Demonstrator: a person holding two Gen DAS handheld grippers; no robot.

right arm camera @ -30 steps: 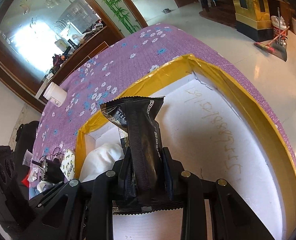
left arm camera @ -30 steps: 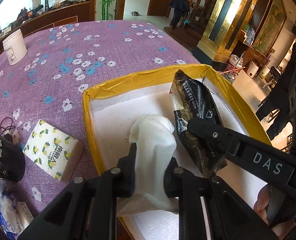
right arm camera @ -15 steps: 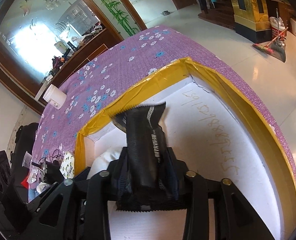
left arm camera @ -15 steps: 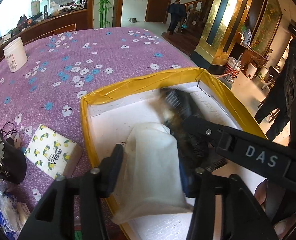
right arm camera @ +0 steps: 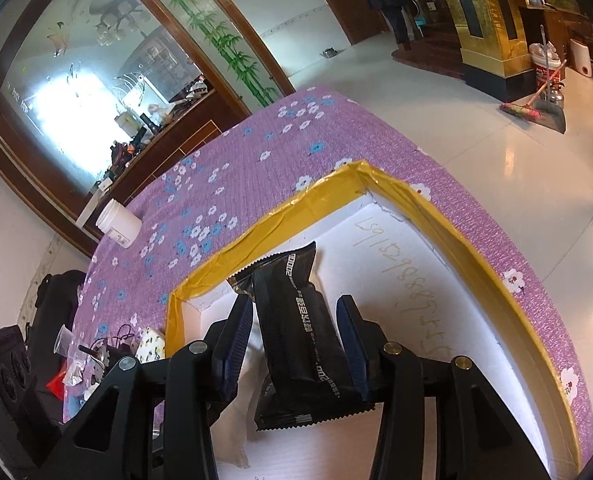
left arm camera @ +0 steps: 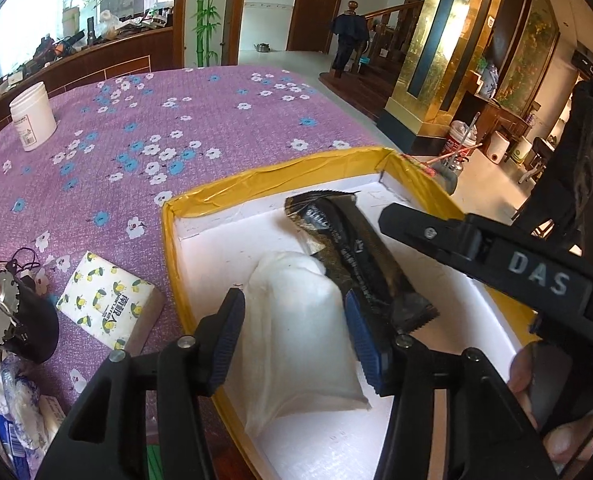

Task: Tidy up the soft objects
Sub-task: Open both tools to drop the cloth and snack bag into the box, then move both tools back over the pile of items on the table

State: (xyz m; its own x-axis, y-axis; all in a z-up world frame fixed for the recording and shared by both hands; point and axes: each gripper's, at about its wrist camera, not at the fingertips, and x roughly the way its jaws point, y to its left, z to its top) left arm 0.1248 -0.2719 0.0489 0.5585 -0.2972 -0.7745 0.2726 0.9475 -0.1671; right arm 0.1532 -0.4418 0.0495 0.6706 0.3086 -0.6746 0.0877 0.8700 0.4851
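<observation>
A white soft pouch (left arm camera: 296,332) lies on the floor of the white foam box with a yellow taped rim (left arm camera: 264,184). My left gripper (left arm camera: 296,320) is open, its jaws on either side of the pouch without squeezing it. A black snack packet (left arm camera: 360,256) lies in the box to the right of the pouch. In the right wrist view the packet (right arm camera: 300,332) lies between the jaws of my right gripper (right arm camera: 296,332), which is open. The box rim (right arm camera: 448,220) curves around it. The right gripper's arm (left arm camera: 496,256) crosses the left wrist view.
A flowered tissue pack (left arm camera: 110,304) lies on the purple flowered tablecloth (left arm camera: 156,120) left of the box. A black motor with wires (left arm camera: 12,320) and plastic-wrapped items (left arm camera: 12,408) sit at the near left. A white jar (left arm camera: 32,116) stands at the far left.
Both grippers have opened. The white pouch and the black packet have dropped from upright in the jaws to lying on the box floor.
</observation>
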